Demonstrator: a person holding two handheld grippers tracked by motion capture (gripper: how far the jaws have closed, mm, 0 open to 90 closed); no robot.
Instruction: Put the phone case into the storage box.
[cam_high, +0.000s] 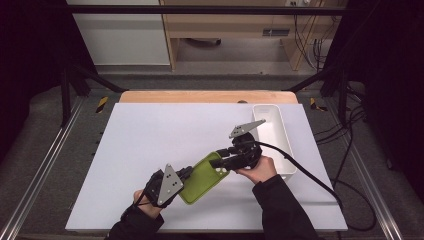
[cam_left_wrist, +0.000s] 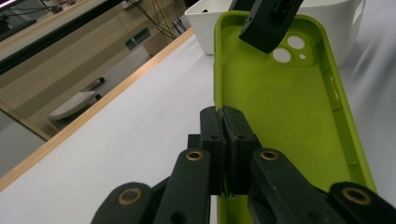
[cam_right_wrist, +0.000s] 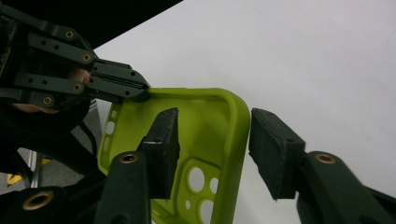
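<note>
Jaws of the left gripper (cam_left_wrist: 224, 140) pinch the lime phone case's (cam_high: 202, 178) rim above the white counter (cam_high: 150, 145); the right gripper (cam_right_wrist: 212, 149) straddles the camera-hole end, pads not yet touching, a gap its own view reveals.

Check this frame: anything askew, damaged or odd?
Nothing stands out. The green phone case looks intact, held off the white table by the left gripper shut on its rim; the right gripper straddles the camera-end rim, pads not yet touching.

Green phone case (cam_high: 201, 179) spans left gripper (cam_high: 187, 173) at seven o'clock, right gripper (cam_high: 218, 163) at one
</note>
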